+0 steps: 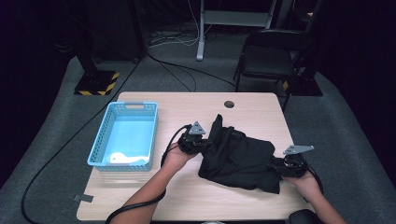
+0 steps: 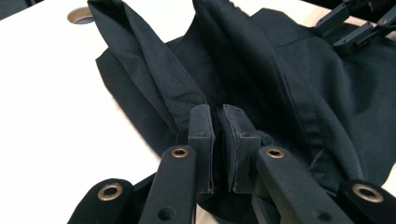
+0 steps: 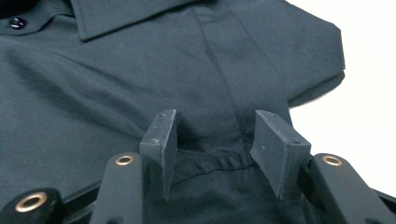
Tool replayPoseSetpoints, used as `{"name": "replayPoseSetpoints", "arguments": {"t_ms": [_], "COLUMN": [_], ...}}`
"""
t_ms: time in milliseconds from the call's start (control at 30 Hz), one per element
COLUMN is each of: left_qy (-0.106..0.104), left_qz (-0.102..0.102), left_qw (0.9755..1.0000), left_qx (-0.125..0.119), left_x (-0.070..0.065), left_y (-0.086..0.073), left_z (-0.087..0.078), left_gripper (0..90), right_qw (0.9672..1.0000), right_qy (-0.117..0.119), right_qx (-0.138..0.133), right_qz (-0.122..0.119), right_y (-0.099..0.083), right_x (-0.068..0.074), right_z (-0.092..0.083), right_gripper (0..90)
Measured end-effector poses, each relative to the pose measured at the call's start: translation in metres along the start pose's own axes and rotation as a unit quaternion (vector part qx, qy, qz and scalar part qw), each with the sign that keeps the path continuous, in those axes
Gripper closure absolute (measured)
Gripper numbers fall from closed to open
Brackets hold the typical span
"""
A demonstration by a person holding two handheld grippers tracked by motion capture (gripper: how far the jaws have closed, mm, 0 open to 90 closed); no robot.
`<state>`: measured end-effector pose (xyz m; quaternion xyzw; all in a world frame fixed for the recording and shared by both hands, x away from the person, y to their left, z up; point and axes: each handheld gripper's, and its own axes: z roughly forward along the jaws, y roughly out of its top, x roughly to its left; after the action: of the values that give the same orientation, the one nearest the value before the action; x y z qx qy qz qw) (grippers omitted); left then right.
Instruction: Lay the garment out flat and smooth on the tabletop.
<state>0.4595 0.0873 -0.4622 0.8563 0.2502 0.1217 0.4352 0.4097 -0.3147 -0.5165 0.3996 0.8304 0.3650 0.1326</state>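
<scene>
A black collared shirt lies crumpled on the right half of the wooden table. My left gripper sits at the shirt's left edge. In the left gripper view its jaws are shut on a raised fold of the shirt, which stands up in ridges. My right gripper rests at the shirt's near right corner. In the right gripper view its jaws stand apart over a puckered hem of the shirt, pads clear of the cloth. The collar and a button lie beyond.
A light blue plastic basket stands on the table's left side with something white in its near end. A round cable hole is near the far edge. A black chair stands behind the table.
</scene>
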Motion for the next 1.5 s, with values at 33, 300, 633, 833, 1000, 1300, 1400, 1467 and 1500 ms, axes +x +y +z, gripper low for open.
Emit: {"name": "replayPoseSetpoints", "arguments": {"t_ms": [33,300,633,833,1000,1300,1400,1467,1500], "left_qy": [0.002,0.015,0.03,0.046,0.076,0.07,0.067,0.07,0.072], "left_qz": [-0.002,0.004,0.002,-0.008,-0.017,-0.083,-0.095,-0.095,-0.092], "left_qw": [1.0,0.9999,0.9995,0.9987,0.997,0.9928,0.9919,0.9919,0.9922], "left_qx": [-0.001,0.001,0.009,0.021,0.004,-0.05,-0.052,-0.049,-0.044], "left_x": [0.0,0.0,-0.004,-0.004,0.002,0.02,0.025,0.027,0.029], "left_y": [-0.001,-0.009,-0.038,-0.056,-0.06,-0.046,-0.039,-0.034,-0.032], "left_z": [-0.002,-0.016,-0.049,-0.067,-0.08,-0.064,-0.052,-0.043,-0.038], "left_gripper": [82.5,82.8,82.6,77.3,58.4,38.4,36.2,36.0,35.9], "right_qw": [1.0,1.0,0.9999,0.9999,0.9998,0.9995,0.9992,0.9988,0.9986], "right_qy": [-0.001,-0.01,-0.013,-0.014,-0.017,-0.018,-0.018,-0.02,-0.021], "right_qx": [0.001,-0.001,-0.005,-0.004,-0.008,-0.021,-0.028,-0.034,-0.038], "right_qz": [0.0,-0.002,-0.003,0.001,0.006,0.014,0.022,0.028,0.032], "right_y": [-0.001,-0.008,-0.012,-0.013,-0.013,-0.009,-0.009,-0.008,-0.008], "right_x": [-0.001,-0.005,-0.006,-0.008,-0.009,-0.01,-0.013,-0.015,-0.016], "right_z": [0.0,-0.002,-0.005,-0.007,-0.009,-0.012,-0.014,-0.017,-0.019], "right_gripper": [49.5,49.3,48.9,48.2,46.8,45.4,44.8,44.4,44.3]}}
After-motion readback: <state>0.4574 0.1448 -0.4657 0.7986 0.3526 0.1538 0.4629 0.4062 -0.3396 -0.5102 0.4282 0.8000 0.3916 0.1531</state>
